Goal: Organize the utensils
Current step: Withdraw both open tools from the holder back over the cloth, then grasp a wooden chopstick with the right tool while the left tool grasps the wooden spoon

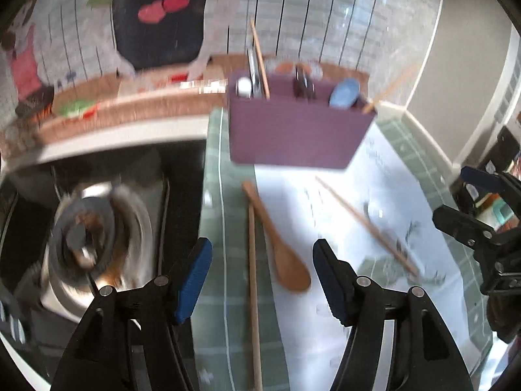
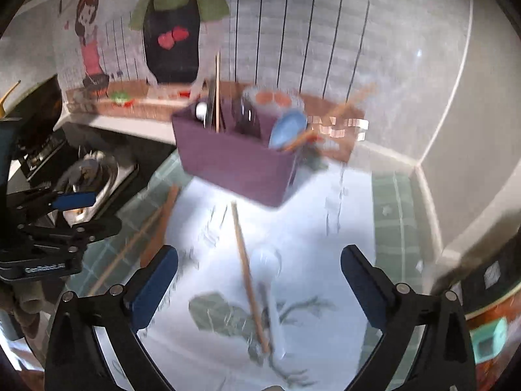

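Leftmost, a metal pan (image 1: 88, 244) sits on the dark stove, beside the green checked mat (image 1: 224, 228) where a wooden spoon (image 1: 276, 244) and a long chopstick (image 1: 254, 293) lie just ahead of the left gripper (image 1: 262, 280), its jaws apart and empty. Further right, on the white sheet (image 2: 309, 234), a second chopstick (image 2: 249, 280) crosses a white spoon (image 2: 270, 286) ahead of the right gripper (image 2: 259, 285), which gapes wide around nothing. At the far side stands the purple utensil caddy (image 1: 293, 130), already holding chopsticks and a blue spoon (image 1: 343, 93).

- The utensil holder (image 1: 293, 130) stands at the back of the surface (image 1: 374, 169), holding utensils upright.
- Before it lie a wooden spoon (image 1: 280, 247) and chopstick (image 1: 253, 293), crossing.
- Another chopstick (image 1: 368, 228) lies to their right.
- A sink (image 1: 97, 228) sits left.
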The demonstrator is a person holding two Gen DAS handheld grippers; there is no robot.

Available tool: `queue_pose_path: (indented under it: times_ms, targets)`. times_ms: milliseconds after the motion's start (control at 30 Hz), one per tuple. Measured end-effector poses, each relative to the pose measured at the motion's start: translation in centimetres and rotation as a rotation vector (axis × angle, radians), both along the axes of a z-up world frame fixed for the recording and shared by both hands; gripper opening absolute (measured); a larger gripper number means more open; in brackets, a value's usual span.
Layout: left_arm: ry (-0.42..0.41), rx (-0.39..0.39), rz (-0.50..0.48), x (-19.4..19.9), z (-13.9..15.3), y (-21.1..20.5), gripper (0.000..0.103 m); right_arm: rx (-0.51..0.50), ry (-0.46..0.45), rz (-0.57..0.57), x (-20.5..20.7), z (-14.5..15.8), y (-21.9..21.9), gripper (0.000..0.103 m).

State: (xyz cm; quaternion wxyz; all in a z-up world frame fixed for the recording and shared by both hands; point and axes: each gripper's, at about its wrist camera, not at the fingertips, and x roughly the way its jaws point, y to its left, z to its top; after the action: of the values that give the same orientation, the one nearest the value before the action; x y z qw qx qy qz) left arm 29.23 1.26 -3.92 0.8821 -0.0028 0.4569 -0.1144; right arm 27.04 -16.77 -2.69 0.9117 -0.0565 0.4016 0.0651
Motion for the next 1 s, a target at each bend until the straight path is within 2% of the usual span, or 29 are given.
queue_pose_path:
  times_ms: [100, 167, 333, 367, 433, 533, 633, 1000]
  targets:
    - [0.051, -0.022, 0.005, -1.1, -1.7, 0.2, 0.065, 0.027, 0.048, -0.012, -0.6, -2.3, -0.4, 0.098]
    - [0.090, -0.050, 0.007, -1.5, -2.7, 0.3, 0.065, 0.044, 0.079, -0.004, -0.8, -3.3, -0.4, 0.089]
    - [0.141, -0.078, 0.008, -2.4, -4.0, 0.3, 0.065, 0.049, 0.142, 0.019, 0.0, -5.0, -0.5, 0.057]
    - [0.150, -0.087, 0.015, -2.5, -4.2, 0.4, 0.065, 0.048, 0.149, 0.025, 0.4, -5.2, -0.4, 0.054]
    - [0.167, -0.106, 0.028, -2.6, -4.3, 0.7, 0.065, 0.049, 0.156, 0.043, 1.0, -5.3, -0.2, 0.038]
    - [0.175, -0.118, 0.041, -2.5, -4.0, 0.9, 0.065, 0.061, 0.182, 0.082, 2.5, -5.7, 0.5, 0.025]
    - [0.163, -0.117, 0.052, -2.3, -3.4, 1.0, 0.065, 0.069, 0.203, 0.101, 3.7, -6.4, 1.2, 0.018]
    - [0.184, -0.129, 0.067, -1.8, -3.5, 1.7, 0.065, 0.067, 0.234, 0.084, 5.8, -7.7, 0.8, 0.017]
